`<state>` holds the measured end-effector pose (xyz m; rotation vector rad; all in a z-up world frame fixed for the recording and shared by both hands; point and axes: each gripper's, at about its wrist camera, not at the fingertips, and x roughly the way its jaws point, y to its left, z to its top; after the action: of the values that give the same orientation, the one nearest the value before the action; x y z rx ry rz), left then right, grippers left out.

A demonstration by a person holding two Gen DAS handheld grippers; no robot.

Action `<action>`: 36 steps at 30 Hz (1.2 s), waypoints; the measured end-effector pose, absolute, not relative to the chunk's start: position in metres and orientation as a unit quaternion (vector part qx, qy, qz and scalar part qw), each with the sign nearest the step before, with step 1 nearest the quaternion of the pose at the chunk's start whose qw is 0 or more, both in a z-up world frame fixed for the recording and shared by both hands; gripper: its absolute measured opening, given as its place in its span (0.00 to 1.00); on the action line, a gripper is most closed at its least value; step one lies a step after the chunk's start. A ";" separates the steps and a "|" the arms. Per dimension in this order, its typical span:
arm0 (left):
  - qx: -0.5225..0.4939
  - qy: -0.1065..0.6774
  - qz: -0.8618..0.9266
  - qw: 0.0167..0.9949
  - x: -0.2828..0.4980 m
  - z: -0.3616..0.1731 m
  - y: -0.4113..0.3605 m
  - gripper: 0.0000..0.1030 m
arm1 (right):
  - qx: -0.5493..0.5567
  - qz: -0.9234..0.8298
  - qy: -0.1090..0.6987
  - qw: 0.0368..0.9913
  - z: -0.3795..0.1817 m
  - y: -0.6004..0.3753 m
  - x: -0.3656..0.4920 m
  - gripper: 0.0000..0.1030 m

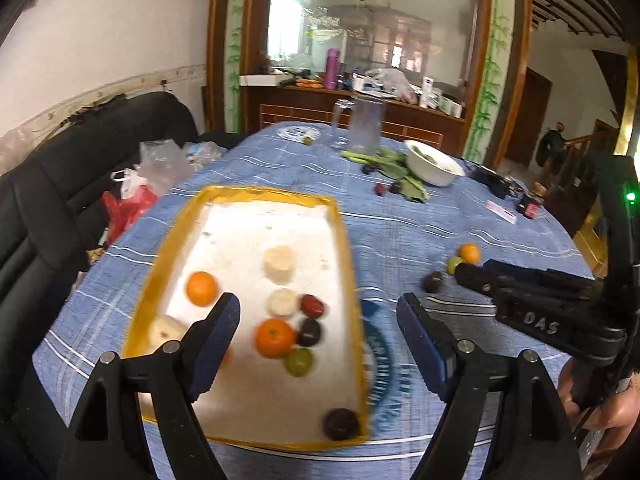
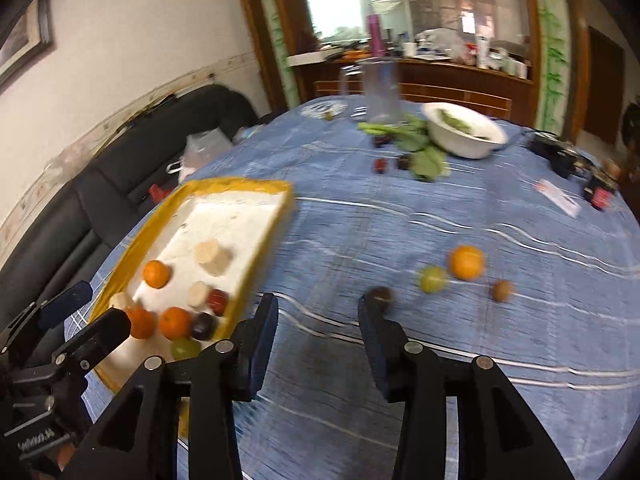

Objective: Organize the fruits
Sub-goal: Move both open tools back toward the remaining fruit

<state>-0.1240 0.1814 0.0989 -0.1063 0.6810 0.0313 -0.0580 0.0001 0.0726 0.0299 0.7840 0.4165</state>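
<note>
Tray by the counter's left edge holds most fruit already; both claws, left claw and right claw, gape empty. Loose fruit waits right, perhaps four pieces, more by the bowl.

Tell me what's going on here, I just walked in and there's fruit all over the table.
A person is sorting fruit into a yellow-rimmed tray with a pair of handheld tongs in each hand. Oranges, dark plums, a green fruit and pale banana pieces already lie in it. The left tongs hang open and empty over the tray. The right tongs are open over the blue tablecloth, pointed at loose fruit: a dark plum, a green fruit, an orange and a small brown fruit.
</note>
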 end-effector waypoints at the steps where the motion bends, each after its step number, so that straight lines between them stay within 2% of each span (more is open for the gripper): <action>1: -0.046 0.337 0.007 0.940 -0.122 0.099 0.171 0.78 | 0.016 0.195 0.377 0.906 0.074 -0.011 -0.061 0.45; 4: -0.021 0.341 -0.010 0.940 -0.118 0.101 0.140 0.78 | 0.017 0.173 0.374 0.911 0.076 -0.042 -0.066 0.51; 15: 0.046 0.334 -0.037 0.941 -0.126 0.104 0.077 0.78 | 0.079 0.134 0.386 0.909 0.060 -0.115 -0.063 0.51; 21: 0.084 0.302 -0.013 0.950 -0.133 0.108 0.073 0.78 | 0.073 0.140 0.395 0.905 0.050 -0.106 -0.063 0.51; 36: 0.058 0.343 -0.006 0.937 -0.106 0.085 0.096 0.78 | 0.014 0.155 0.407 0.900 0.037 -0.066 -0.053 0.53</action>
<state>-0.1059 0.0960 0.0847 0.1191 0.7007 -0.0131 -0.0530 -0.0665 0.0366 0.0290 0.8429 0.3214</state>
